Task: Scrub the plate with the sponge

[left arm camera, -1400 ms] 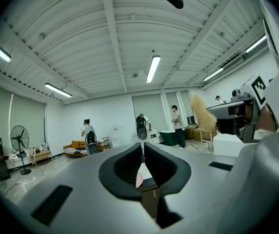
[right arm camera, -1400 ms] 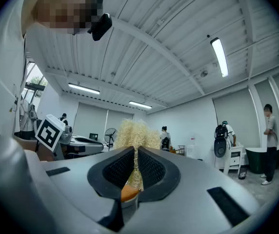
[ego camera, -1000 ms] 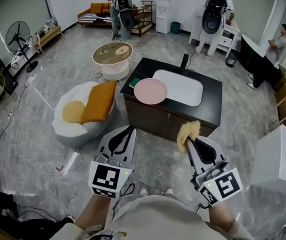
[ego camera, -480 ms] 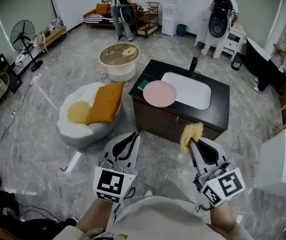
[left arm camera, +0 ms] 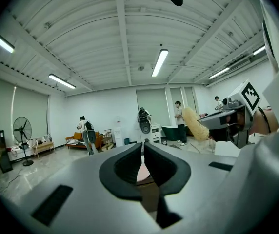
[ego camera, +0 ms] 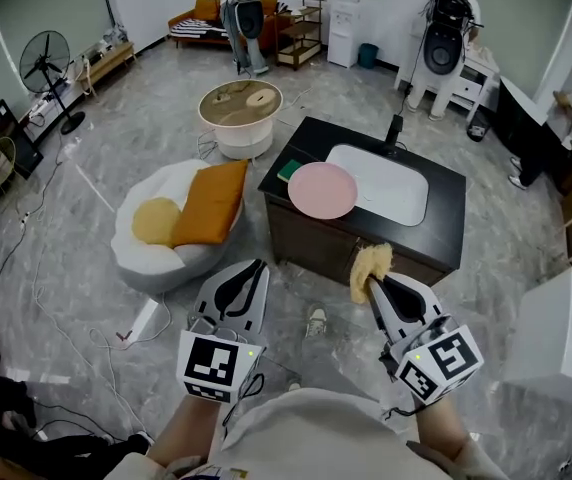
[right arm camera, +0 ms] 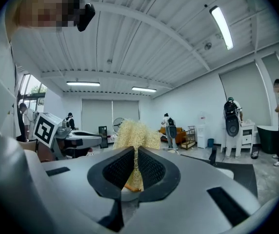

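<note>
Head view: marker-capped right claw grips sponge

sponge: coarse, fibrous, loofah-like weave. plate: smooth pink, plastic-looking, slight sheen. table top matt black, sink smooth white. right tongs: matt grey plastic shell, black cross-hatched pads. floor: polished marble-look.

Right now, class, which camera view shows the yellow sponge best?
The right gripper view: the sponge fills the centre, close up, pinched in the right claw. The head view shows the sponge small at that claw's tip. The left gripper view shows it sideways, far off at the right.
</note>
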The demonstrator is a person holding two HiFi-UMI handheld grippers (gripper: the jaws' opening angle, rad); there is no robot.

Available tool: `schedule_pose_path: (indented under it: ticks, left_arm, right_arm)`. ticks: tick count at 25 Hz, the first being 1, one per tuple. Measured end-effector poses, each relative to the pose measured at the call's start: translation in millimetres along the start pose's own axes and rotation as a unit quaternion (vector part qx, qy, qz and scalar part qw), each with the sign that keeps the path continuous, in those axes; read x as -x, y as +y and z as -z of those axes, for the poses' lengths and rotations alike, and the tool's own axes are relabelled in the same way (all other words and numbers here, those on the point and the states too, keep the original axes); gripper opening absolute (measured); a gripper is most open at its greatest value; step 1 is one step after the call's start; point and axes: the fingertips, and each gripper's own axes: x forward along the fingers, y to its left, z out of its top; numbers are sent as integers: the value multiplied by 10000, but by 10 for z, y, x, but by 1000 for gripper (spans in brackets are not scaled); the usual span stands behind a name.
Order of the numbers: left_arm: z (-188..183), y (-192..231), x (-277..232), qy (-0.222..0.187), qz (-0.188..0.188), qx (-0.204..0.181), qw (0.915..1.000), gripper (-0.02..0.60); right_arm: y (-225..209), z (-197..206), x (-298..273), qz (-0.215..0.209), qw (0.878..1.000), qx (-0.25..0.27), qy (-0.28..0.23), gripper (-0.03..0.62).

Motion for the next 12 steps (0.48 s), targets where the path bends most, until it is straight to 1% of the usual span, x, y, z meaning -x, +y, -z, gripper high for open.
schedule_pose_path:
  ticks: [2,5,9,12]
  left_arm:
    - [47,68,-148,70,-21,1,10000,32]
    - [135,167,-414,183,-32,15,9998,32]
    - [245,328,-876,350,-26,2,9994,32]
    - [317,457,-1226,463,-32,116,9989,32]
  right_arm:
    - [-127,54,-133,-31,9999,-162,48,46]
    - [-288,82,-403,-192,9990,-401,41,46]
    - [-584,100,-808,-325,9986,-403,84,46]
    - [-851,137,-1081,-382,9983,-405,194,46]
